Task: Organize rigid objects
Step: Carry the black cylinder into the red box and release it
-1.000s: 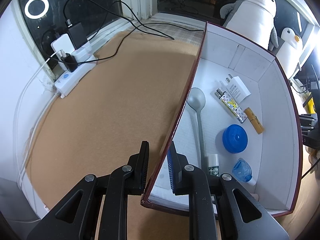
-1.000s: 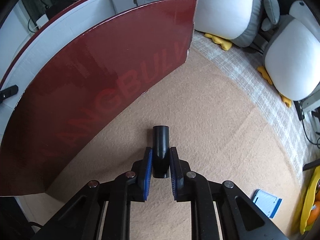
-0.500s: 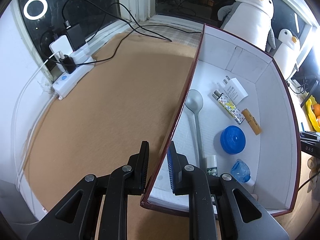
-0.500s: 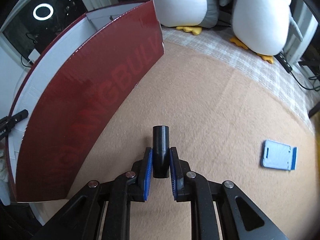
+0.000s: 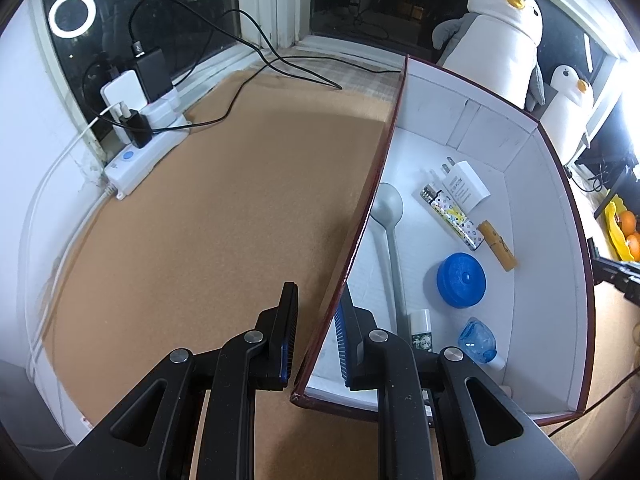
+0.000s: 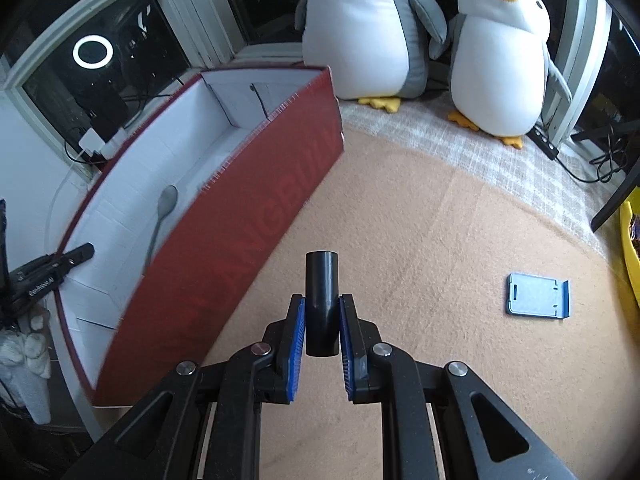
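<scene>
A tan felt surface (image 6: pixel 420 216) is seen beneath both views, edged by dark windows; two plush penguins (image 6: pixel 500 60) are set at the back, a power strip (image 5: pixel 140 156) by the sill. The open box (image 5: pixel 552 280), dark red outside and white inside, is stood on the felt, with a spoon (image 5: pixel 388 216), a blue lid (image 5: pixel 460 278) and a charger (image 5: pixel 466 186) inside. Its near wall is clamped by the left gripper (image 5: pixel 316 336). A short black tube (image 6: pixel 321 300), matte and cylindrical, is gripped by the downward-angled right gripper (image 6: pixel 321 328) above the felt, beside the box.

Left tool (image 5: pixel 315 332), right tool (image 6: pixel 322 334): black angular arms, silver screws, blue ribbed pads (image 6: pixel 296 344)
</scene>
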Demonstrator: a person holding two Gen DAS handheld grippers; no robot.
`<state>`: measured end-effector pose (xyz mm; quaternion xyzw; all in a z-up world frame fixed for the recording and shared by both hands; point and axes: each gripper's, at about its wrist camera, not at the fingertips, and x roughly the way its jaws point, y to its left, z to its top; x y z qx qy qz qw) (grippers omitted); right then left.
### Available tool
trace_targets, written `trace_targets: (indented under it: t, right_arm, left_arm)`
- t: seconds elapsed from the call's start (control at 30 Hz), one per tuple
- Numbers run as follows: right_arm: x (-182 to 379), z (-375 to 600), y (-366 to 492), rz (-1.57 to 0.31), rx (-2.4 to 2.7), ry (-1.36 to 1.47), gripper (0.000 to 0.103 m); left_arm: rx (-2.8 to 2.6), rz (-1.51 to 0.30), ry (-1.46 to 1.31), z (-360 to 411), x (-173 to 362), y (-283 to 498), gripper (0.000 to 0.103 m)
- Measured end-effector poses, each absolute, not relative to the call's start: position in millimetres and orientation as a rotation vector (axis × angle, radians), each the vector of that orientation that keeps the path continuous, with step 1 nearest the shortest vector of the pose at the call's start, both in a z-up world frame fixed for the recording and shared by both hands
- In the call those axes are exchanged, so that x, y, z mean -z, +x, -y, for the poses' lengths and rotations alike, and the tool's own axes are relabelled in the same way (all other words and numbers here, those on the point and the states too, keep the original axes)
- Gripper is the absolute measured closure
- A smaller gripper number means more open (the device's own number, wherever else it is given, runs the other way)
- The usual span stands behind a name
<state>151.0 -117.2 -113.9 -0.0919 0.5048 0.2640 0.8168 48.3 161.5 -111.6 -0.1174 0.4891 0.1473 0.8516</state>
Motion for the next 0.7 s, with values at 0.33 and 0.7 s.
trace_targets:
  t: [0.33,0.7]
  right_arm:
    - [69.3,59.5,157.7,-0.973,-0.624,-0.256,0.088]
    - [68.6,12.9,185.6,-0.970,-0.624,-0.336,0.088]
  left_arm:
    - [-0.293,-1.018,-0.252,-164.6,110.7,46.9,0.086]
    - [-0.284,-1.017,-0.246,-163.8,111.6,51.6,0.086]
